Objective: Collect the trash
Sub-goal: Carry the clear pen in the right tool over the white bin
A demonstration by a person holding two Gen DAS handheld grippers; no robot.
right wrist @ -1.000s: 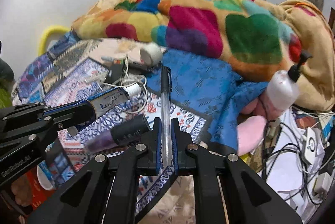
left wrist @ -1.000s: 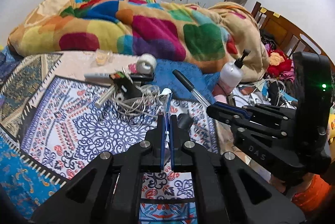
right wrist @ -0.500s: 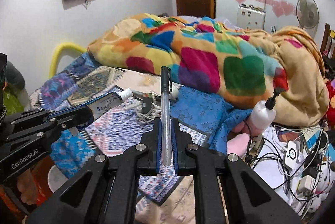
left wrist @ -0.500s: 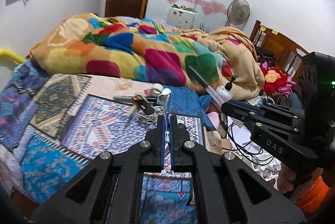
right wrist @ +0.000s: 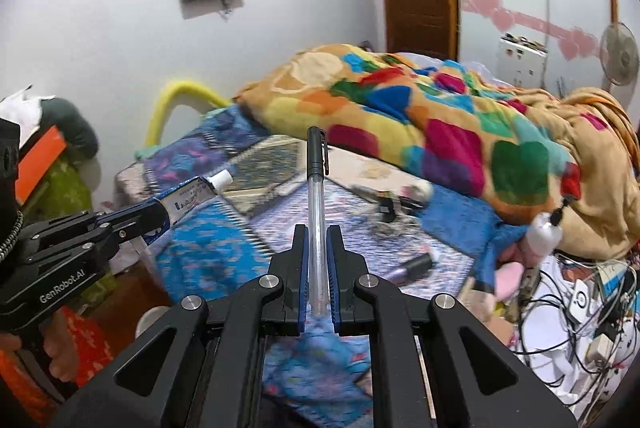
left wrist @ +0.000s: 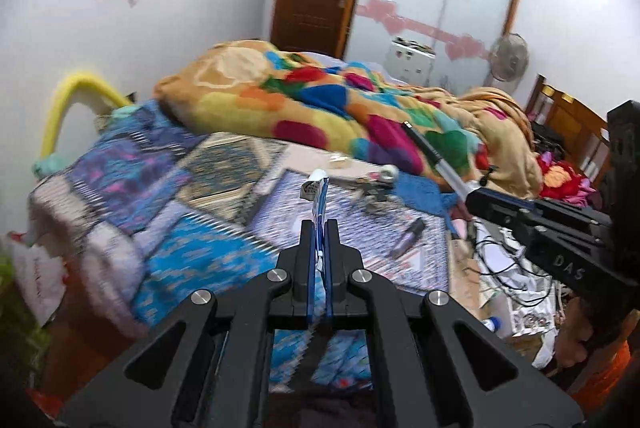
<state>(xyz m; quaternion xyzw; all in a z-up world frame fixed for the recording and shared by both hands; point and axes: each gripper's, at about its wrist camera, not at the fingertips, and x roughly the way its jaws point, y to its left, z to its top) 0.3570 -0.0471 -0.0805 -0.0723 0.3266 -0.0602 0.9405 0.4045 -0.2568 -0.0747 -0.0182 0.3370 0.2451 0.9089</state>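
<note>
- The left gripper (left wrist: 319, 228) is clenched on a flattened tube (left wrist: 317, 203) with a white cap; the tube stands clear of the bed (left wrist: 192, 260), held only by its crimped tail end.
- The right gripper (right wrist: 319, 248) is clenched on a clear pen (right wrist: 317, 211) with a black cap, gripped low on the barrel with most of its length projecting past the fingertips.
- Risk: the pen barrel is smooth and round. A quick swing or a knock on the long free end could pivot it or slide it out of the pads.
- Risk: the tube is soft and slippery. A thin pinch at its tail could let it creep out or fold sideways under its own weight.
- Risk: the two grippers sit near each other. The pen tip and the tube could clash if the hands cross on the way to a bin.
- No bin is identifiable in either view, so the drop point cannot be confirmed.
- Further clutter lies on the bed: a dark marker (left wrist: 409, 236) and a tangle of cables (left wrist: 374, 187). Collection appears unfinished.
</note>
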